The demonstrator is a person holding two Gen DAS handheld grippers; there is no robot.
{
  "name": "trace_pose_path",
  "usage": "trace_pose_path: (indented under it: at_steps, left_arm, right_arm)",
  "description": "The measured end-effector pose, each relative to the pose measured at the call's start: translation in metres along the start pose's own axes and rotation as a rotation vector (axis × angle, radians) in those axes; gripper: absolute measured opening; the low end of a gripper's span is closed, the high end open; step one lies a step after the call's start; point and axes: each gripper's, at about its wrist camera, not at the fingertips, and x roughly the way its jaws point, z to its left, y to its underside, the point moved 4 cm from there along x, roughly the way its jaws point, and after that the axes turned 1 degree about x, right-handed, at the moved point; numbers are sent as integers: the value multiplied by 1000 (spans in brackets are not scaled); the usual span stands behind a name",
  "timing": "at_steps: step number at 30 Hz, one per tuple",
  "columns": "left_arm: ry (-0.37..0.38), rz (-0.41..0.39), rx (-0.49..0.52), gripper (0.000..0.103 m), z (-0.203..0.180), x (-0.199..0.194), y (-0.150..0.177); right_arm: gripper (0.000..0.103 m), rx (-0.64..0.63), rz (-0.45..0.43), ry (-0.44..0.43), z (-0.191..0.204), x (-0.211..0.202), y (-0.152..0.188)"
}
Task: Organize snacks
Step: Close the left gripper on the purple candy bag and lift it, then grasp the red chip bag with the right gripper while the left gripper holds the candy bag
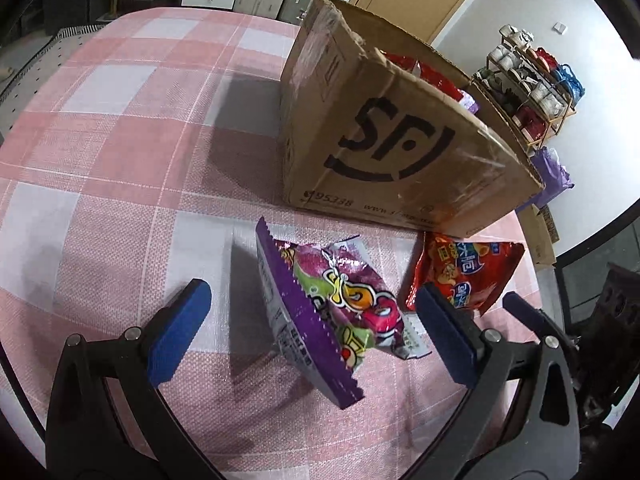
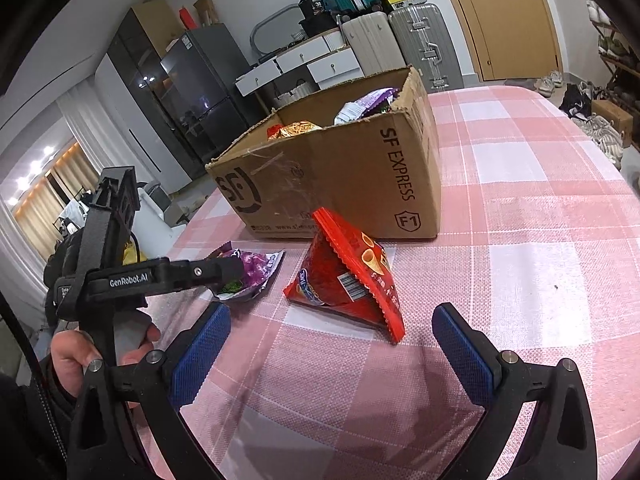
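Judging by how things lie, the job looks mostly done: the open brown corrugated cardboard box with the black courier logo (image 2: 344,176) already holds several shiny packets, purple, red and gold ones showing above its torn rim, while two packets are left out on the pink-and-white checked cloth of the worktop (image 2: 540,216).

The crinkled purple foil snack bag with cartoon print (image 1: 332,312) lies just in front of the box's logo face, one serrated seam standing up toward the camera. The left tool (image 1: 316,332) hangs over it with its blue-padded fingers spread wide, one to each side of the bag and neither touching it. The red puffed snack bag with the barcode (image 2: 348,276) sits just beside the purple one, near the box's front corner and apart from the box wall. The right tool (image 2: 332,344) is likewise spread and holds nothing, with the red bag ahead of its fingers.

For room, the cloth to the right of the red bag is bare and broad, so the right tool can come in freely. The tighter spot is between the two bags, where the two tools sit close together; lifting both at once could make them knock. The worktop's edge runs just behind the left tool in the right wrist view, so the purple bag is the one nearer a drop. The box's mouth is open, though its ragged rim stands well above the bags and would have to be cleared.
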Motion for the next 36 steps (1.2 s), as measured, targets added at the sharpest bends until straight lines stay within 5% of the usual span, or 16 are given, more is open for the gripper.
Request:
trace_pose_path:
  at_steps: [3,7,12,19,24,36]
  left_arm:
    - [23,-9,-11,99,3,5,-6]
    - [87,-12,-35,64,10,8,-11]
    - [84,-13,21,50,3,13,-13]
    - [80,-9,15,40,4,17,-25]
    - [43,-12,66,40,-3,13,-19]
    - [84,-35,82,40,-8,-20,8]
  right_arm:
    - [102,9,1,-3,-2,1,0]
    - [102,16,3,-7,-2,1,0]
    - [102,17,0,-9,-2,1,0]
    - [102,13,-8,-10,1,-3,4]
    - [102,11,-20,-10,4,-9,5]
    - [102,5,-28,0,8,-18,8]
